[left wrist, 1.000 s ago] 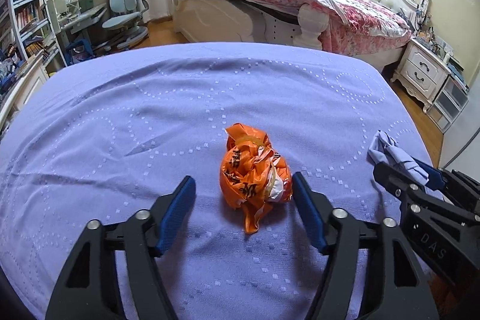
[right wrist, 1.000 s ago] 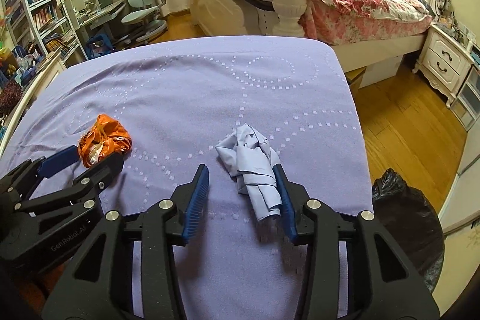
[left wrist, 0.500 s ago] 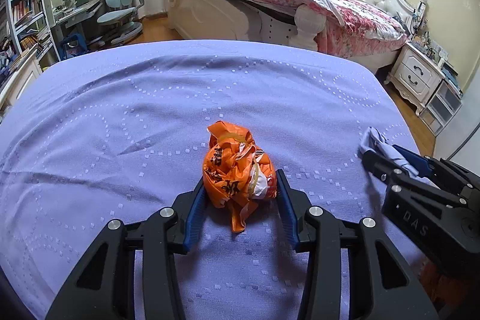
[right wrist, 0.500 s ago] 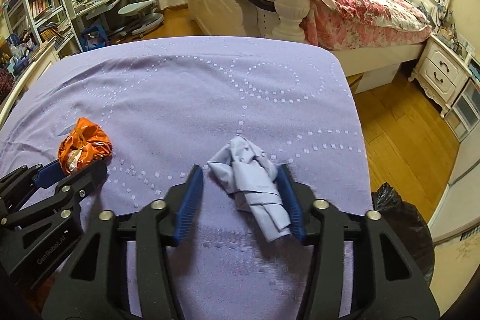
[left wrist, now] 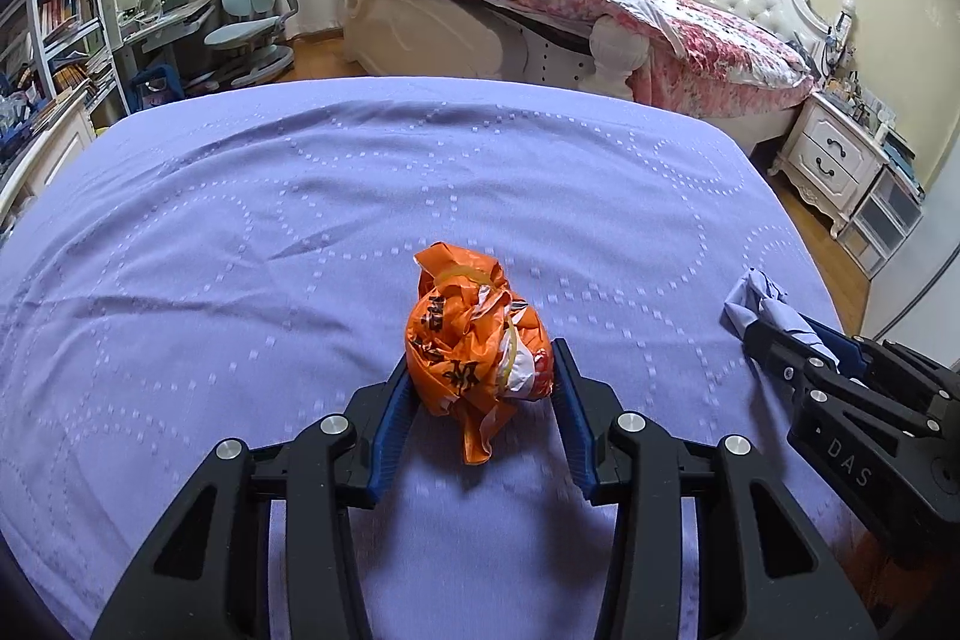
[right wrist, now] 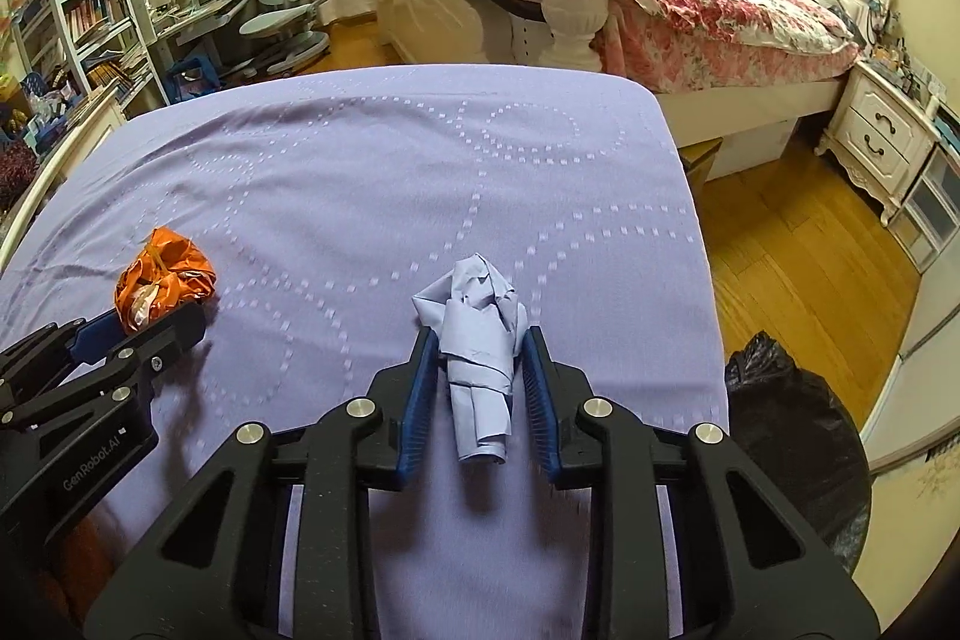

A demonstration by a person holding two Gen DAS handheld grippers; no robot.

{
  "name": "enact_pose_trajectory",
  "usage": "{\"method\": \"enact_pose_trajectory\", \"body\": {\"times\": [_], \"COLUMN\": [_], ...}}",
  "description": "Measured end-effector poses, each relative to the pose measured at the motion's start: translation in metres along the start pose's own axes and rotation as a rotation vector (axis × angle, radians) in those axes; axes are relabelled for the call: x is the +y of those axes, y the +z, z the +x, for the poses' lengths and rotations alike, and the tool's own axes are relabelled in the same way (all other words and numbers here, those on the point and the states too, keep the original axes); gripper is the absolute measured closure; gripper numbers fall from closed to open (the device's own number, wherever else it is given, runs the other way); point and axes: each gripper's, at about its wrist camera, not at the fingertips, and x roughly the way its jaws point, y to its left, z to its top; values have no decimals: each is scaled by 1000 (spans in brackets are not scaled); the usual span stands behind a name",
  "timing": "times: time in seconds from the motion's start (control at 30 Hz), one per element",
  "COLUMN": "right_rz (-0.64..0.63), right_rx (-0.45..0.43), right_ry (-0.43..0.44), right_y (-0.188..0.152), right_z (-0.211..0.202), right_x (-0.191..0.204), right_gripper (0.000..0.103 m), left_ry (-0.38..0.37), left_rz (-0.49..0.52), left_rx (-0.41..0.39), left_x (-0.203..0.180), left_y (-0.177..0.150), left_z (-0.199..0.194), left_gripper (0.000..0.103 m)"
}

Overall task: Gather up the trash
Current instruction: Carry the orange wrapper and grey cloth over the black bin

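A crumpled orange plastic bag (left wrist: pixel 474 340) sits on the purple cloth (left wrist: pixel 300 220). My left gripper (left wrist: pixel 480 364) is shut on the bag, both blue pads pressed against its sides. A crumpled pale blue paper wad (right wrist: pixel 480 334) lies near the cloth's right edge. My right gripper (right wrist: pixel 480 352) is shut on the wad, its pads touching both sides. The orange bag (right wrist: pixel 162 280) and the left gripper (right wrist: pixel 138 334) also show in the right wrist view. The wad (left wrist: pixel 762 304) and the right gripper (left wrist: pixel 798 334) show at the right of the left wrist view.
A bin lined with a black trash bag (right wrist: pixel 798 436) stands on the wood floor beside the cloth's right edge. A bed with floral bedding (left wrist: pixel 630 10) is behind, a white nightstand (left wrist: pixel 840 154) at right, a desk chair (left wrist: pixel 252 16) and bookshelves (left wrist: pixel 54 34) at left.
Both grippers have closed: the left from wide open onto the orange bag, the right more tightly onto the blue wad. Both seem to have lifted slightly.
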Motion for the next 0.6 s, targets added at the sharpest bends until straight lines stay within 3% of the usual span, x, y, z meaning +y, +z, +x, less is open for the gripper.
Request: {"method": "enact_pose_trajectory", "body": {"times": [0.6], "right_rz": [6], "right_rx": [-22], "right_ry": [21], "right_y": [-59], "right_z": [-53], "right_x": [-3], "right_gripper": [75], "left_ry": [-7], "left_rz": [31], "left_rx": [-41], "left_x": [-26], "left_y": [-41], "left_z": [-40], "left_gripper": [59]}}
